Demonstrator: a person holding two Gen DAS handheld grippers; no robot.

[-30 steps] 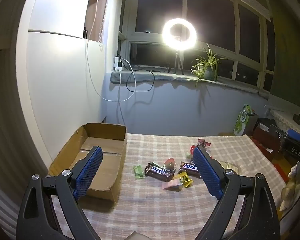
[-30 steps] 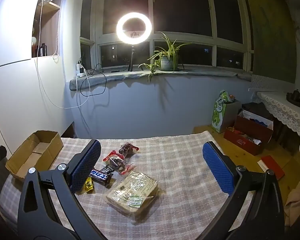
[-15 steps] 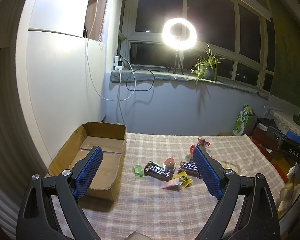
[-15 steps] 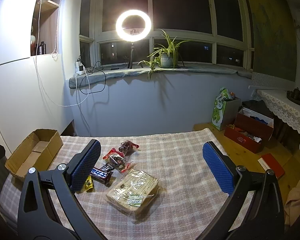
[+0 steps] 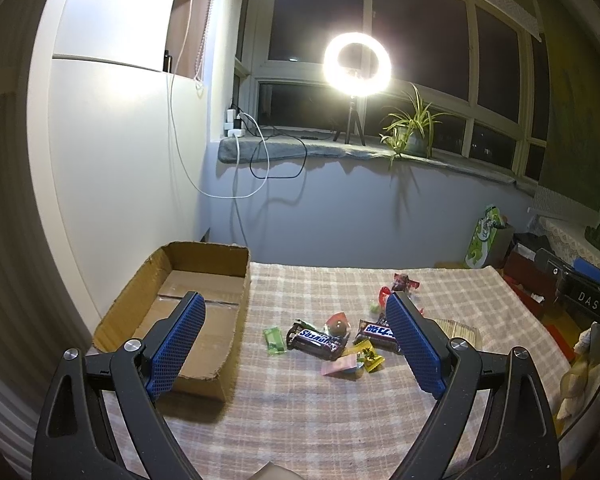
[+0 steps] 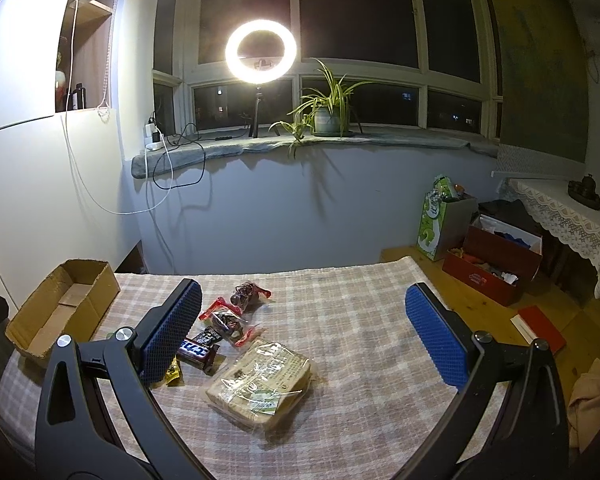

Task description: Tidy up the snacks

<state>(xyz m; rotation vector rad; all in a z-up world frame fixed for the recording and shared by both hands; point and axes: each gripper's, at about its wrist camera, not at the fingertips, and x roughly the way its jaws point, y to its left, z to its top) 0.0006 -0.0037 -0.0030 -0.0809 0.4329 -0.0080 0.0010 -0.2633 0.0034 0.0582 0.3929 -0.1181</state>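
Observation:
An open cardboard box (image 5: pixel 188 304) (image 6: pixel 66 308) stands empty at the left end of the checked tablecloth (image 5: pixel 320 396). Several snacks lie in a loose pile mid-table: two Snickers bars (image 5: pixel 316 339) (image 5: pixel 380 332), a small green sweet (image 5: pixel 274 341), a pink packet (image 5: pixel 342 365), a yellow sweet (image 5: pixel 367 355) and red-wrapped sweets (image 6: pixel 250 295). A clear-wrapped pack of biscuits (image 6: pixel 260 384) lies nearest in the right wrist view. My left gripper (image 5: pixel 294 312) hovers open above the table before the pile. My right gripper (image 6: pixel 302 312) is open too, above the biscuits and holding nothing.
A ring light (image 6: pixel 261 50) and a potted plant (image 6: pixel 326 114) stand on the windowsill behind the table. Cables (image 5: pixel 260 160) hang from the sill on the left. On the floor to the right are a green bag (image 6: pixel 436 220) and a red box (image 6: pixel 496 264).
Both views have shifted only slightly; the right wrist view has risen a little. Nothing on the table has moved and both grippers stay open.

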